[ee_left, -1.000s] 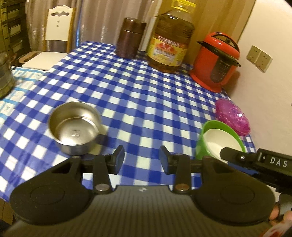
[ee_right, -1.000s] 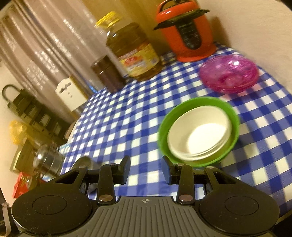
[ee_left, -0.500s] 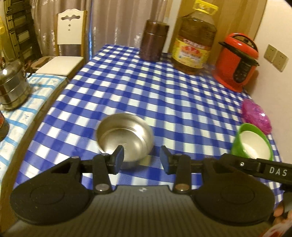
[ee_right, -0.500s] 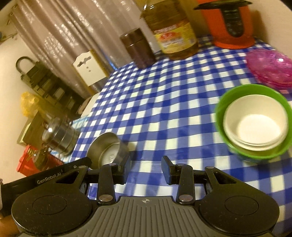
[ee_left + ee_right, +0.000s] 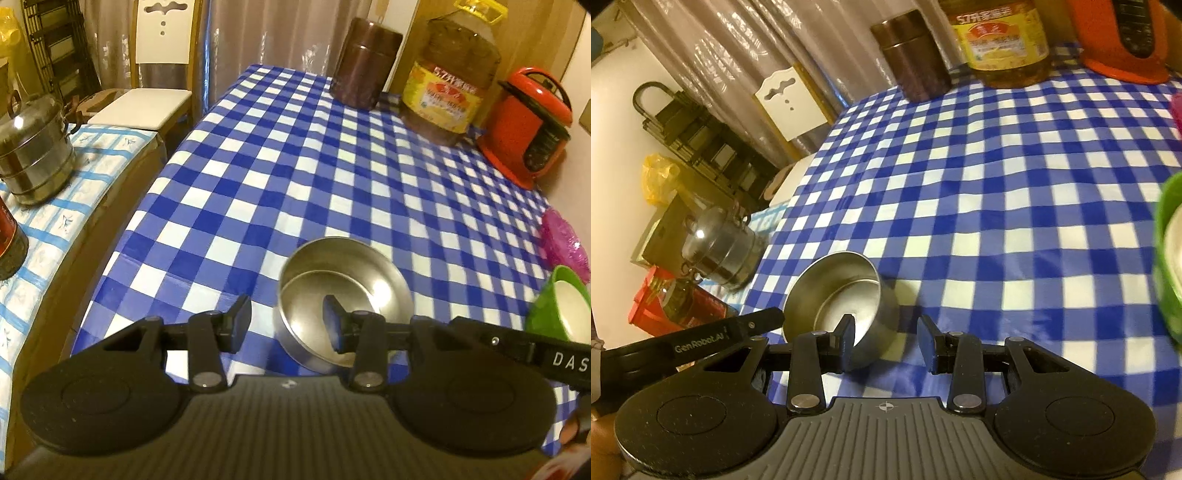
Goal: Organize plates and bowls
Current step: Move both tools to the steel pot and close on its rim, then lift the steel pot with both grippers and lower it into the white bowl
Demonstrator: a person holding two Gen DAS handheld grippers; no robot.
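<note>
Both grippers close in on the small round stainless-steel bowl (image 5: 345,299) at the near left of the blue-and-white checked tablecloth (image 5: 332,177). Left gripper (image 5: 287,321) jaws part-spread, empty, one finger over the bowl's inside, the other outside left. Right gripper (image 5: 886,338) likewise spread, pinching nothing, bowl under its left finger. Best move: straddle the thin rim, pinch firmly; the polished wall looks slippery. Likely destination: the glossy green plastic bowl (image 5: 546,306) holding a white bowl (image 5: 570,314), far right.
</note>
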